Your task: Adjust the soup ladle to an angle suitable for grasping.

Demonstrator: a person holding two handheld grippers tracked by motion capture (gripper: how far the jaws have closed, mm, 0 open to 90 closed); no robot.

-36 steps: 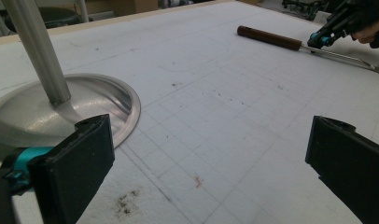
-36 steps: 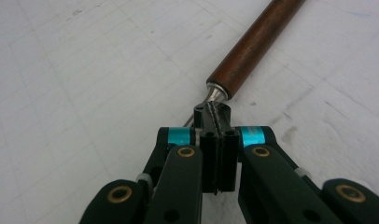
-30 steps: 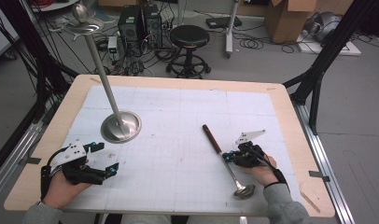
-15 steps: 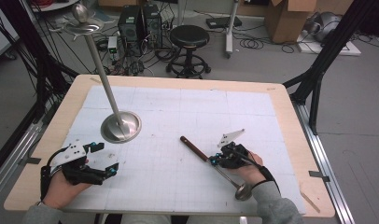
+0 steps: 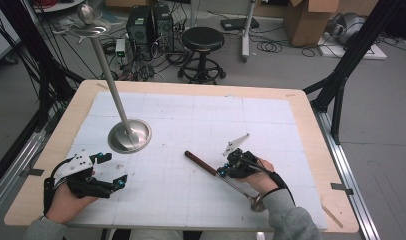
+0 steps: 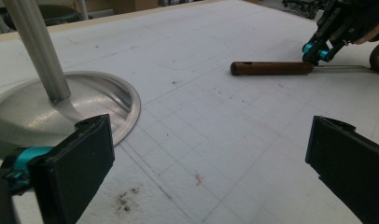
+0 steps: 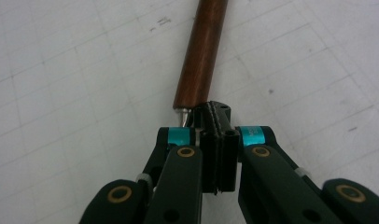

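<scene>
We are swinging the ladle point(image 5: 222, 176), clamped at its metal stem in our shut right gripper point(image 5: 222, 172), so its handle is turning leftward toward the stand point(image 5: 129, 135). Our left gripper point(image 5: 116, 170) is waiting wide open and empty, the stand's base just ahead of its left jaw; hanging is looking closer.

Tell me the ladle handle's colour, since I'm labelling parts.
Reddish-brown wood on the handle, clearest in the right gripper view.
</scene>
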